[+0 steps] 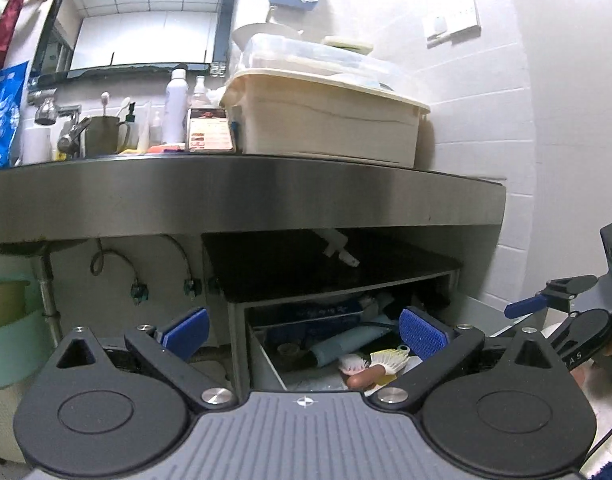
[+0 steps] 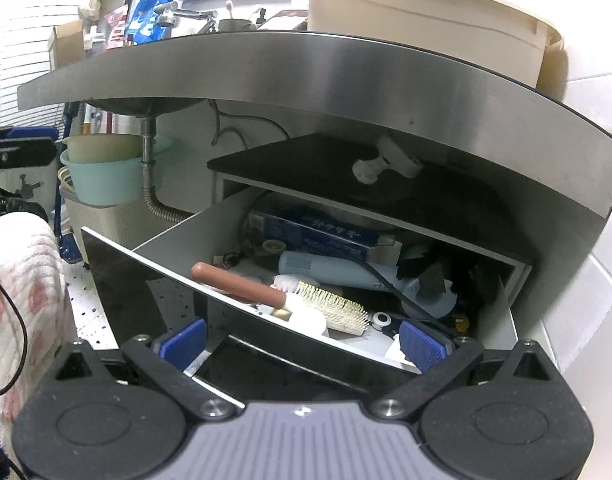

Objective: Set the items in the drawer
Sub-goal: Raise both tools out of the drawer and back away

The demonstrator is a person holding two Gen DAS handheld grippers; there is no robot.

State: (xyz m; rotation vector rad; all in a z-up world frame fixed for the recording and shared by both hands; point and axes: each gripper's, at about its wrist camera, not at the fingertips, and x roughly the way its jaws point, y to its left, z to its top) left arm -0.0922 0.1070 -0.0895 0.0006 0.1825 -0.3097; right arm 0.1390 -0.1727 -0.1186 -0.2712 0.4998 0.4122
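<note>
The drawer (image 2: 174,236) under the steel counter stands pulled out, with a dark glossy front panel (image 2: 154,304). Inside lie a brush with a brown handle (image 2: 242,286) and cream bristles (image 2: 333,306), a light blue hair dryer (image 2: 329,270) and a blue box (image 2: 317,236). My right gripper (image 2: 302,340) is open and empty, just in front of the drawer front. My left gripper (image 1: 304,332) is open and empty, lower, facing the drawer (image 1: 262,356); the brush (image 1: 369,374) shows between its fingers. The right gripper shows at the right edge (image 1: 545,304).
The steel counter (image 1: 266,188) overhangs the drawer and carries a cream bin (image 1: 325,124), a phone (image 1: 208,130), bottles and a tap (image 1: 62,120). A white clip (image 2: 385,162) lies on the black cabinet top. Basins (image 2: 106,172) and a drain pipe (image 2: 148,168) stand at left.
</note>
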